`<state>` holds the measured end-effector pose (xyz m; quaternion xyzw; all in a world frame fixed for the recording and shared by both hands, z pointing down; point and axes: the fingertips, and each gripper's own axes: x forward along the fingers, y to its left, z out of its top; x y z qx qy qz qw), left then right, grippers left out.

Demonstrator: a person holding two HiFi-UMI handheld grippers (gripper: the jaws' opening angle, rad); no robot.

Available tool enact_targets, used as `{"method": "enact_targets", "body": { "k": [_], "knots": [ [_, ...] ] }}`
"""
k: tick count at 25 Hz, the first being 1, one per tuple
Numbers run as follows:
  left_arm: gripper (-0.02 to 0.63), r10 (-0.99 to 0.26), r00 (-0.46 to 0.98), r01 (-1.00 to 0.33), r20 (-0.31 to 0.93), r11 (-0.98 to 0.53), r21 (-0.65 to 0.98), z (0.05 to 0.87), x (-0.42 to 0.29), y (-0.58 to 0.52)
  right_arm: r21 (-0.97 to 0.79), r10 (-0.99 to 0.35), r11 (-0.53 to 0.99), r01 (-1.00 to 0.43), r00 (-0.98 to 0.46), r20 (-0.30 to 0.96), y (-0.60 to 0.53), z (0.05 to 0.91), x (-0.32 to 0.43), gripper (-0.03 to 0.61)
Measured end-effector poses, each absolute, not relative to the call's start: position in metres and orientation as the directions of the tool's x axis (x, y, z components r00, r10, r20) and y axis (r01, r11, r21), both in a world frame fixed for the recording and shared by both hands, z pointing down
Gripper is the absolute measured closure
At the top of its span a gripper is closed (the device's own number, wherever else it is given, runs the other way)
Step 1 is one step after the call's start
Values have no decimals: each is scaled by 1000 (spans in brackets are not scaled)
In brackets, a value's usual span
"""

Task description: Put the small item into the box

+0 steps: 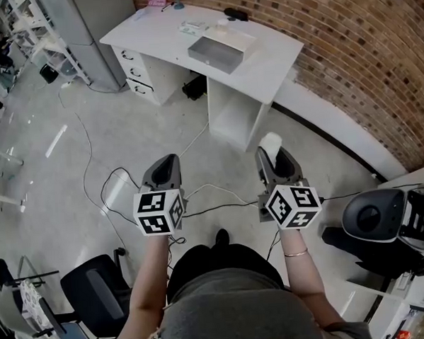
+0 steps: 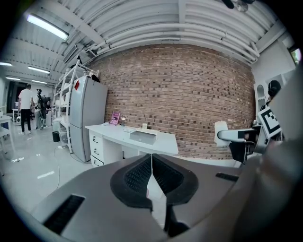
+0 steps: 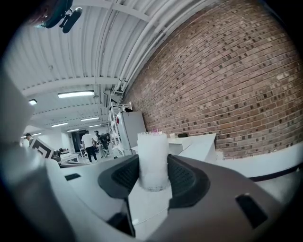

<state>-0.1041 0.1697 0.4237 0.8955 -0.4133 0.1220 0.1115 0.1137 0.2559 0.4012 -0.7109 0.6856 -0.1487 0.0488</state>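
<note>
- Gripping the small item (image 3: 153, 158), a frosted white cylinder, my right tongs (image 3: 152, 176) press their ribbed pads against its two sides. It stands upright between them, with its top rising above the jaw tips.
- In the head view I see the same hold. The small item (image 1: 270, 141) sits at the front end of the right tongs (image 1: 273, 155), up in the air over the floor (image 1: 91, 157).
- My left tongs (image 2: 151, 168) are closed, pad against pad, with nothing between them. In the head view the left tongs (image 1: 166, 166) hang beside the right ones, with a gap between the two.
- The box (image 1: 217, 53), grey and open-topped, lies on the white desk (image 1: 270, 66) by the brick wall (image 1: 347, 45). It is well ahead of both tongs, so the small item is well apart from it.
- In the left gripper view I find the box (image 2: 143, 137) beyond the closed jaw tips, on the desk (image 2: 111, 131).
- Cables (image 1: 106, 185) trail across the floor beneath the tongs.
</note>
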Motion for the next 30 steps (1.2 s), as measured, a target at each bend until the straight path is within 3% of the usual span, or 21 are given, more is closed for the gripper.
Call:
{"method": "enact_targets", "body": {
  "k": [18,30],
  "knots": [
    [588,-710,628,-763,317,-643,71,427,-74,144,-264,-990,-50,-963,14,139,227,403,139,397],
    [588,-684,662,-732,306,-677,70,437,-50,58,-253,-988,-73,-965,36,147,152,407,147,396]
  ]
}}
